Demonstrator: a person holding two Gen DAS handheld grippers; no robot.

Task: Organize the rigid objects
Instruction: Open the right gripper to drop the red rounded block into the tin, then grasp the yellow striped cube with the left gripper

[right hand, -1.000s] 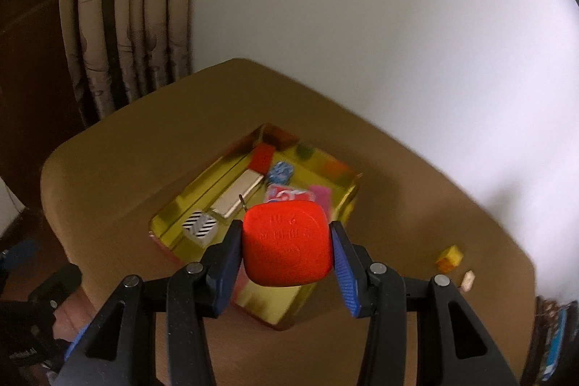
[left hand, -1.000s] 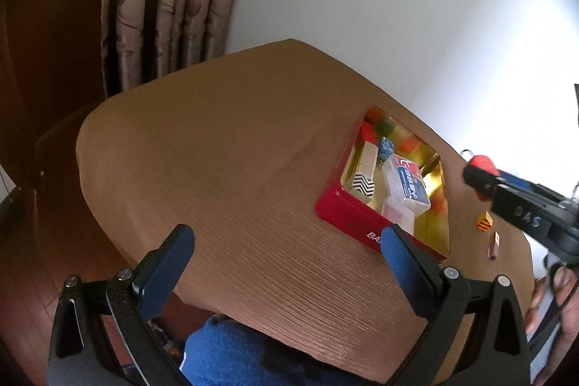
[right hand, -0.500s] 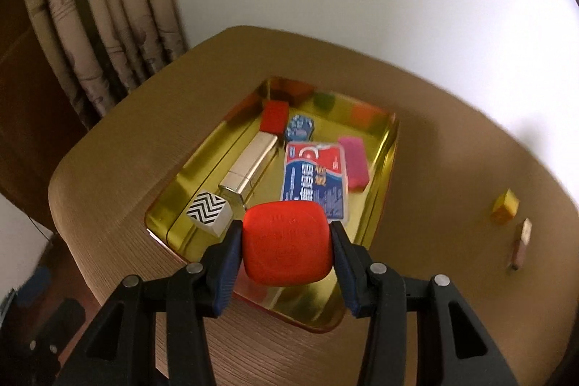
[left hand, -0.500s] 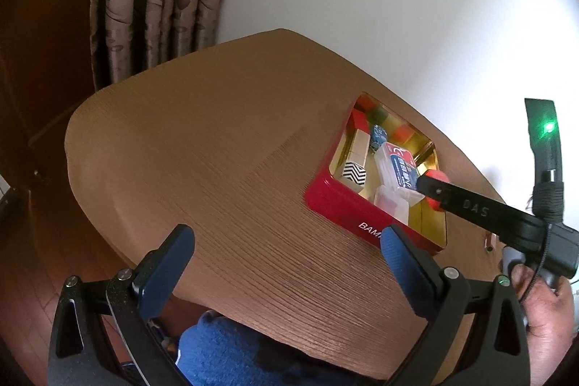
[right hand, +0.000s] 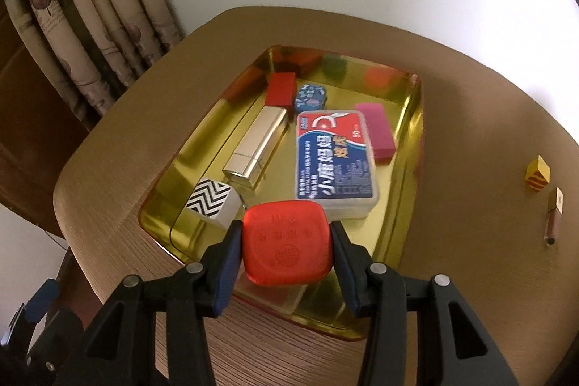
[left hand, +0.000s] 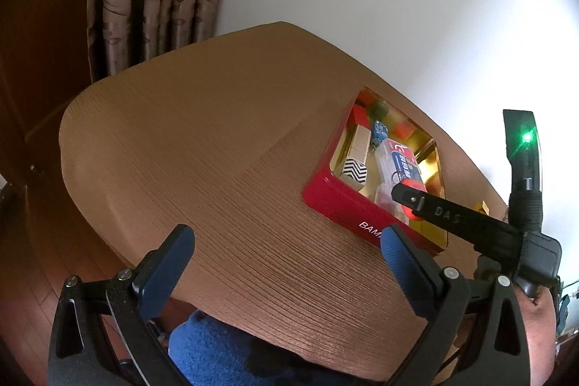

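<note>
1. The table (right hand: 452, 89) fills the middle of both views; there is one, a brown ribbed top with rounded corners.

2. One tin tray (right hand: 412, 147), gold inside and red outside, sits at the centre of the right wrist view and at the right of the left wrist view.

3. The left gripper (left hand: 286, 259) sits at the bottom of its frame, spread wide and holding nothing, above bare table short of the tray.

4. The right gripper (right hand: 286, 241) sits at lower centre of its frame, pinching one red block (right hand: 287, 246) by two opposite flat sides, above the tray's near edge. The block looks like moulded plastic: stiff, light, glossy, with rounded corners. I judge it could slip if tilted, so flat faces are the right hold.

5. Inside the tray, one of each:
   - a blue-and-red plastic case (right hand: 334, 161), centre, probably light and smooth;
   - a gold bar (right hand: 257, 147), left of it, hard and slick;
   - a pink block (right hand: 376, 129), right of the case;
   - a red box (right hand: 280, 89), upper centre;
   - a zigzag cube (right hand: 213, 201), lower left;
   - a blue patterned piece (right hand: 311, 96), beside the red box.
   The coloured blurs on the far wall may be reflections; I cannot tell.

6. On the table at the right edge of the frame, well apart from the tray: one yellow cube (right hand: 538, 174) and one small brown stick (right hand: 555, 216). Both look rigid and light; the stick is best taken across its width.
</note>
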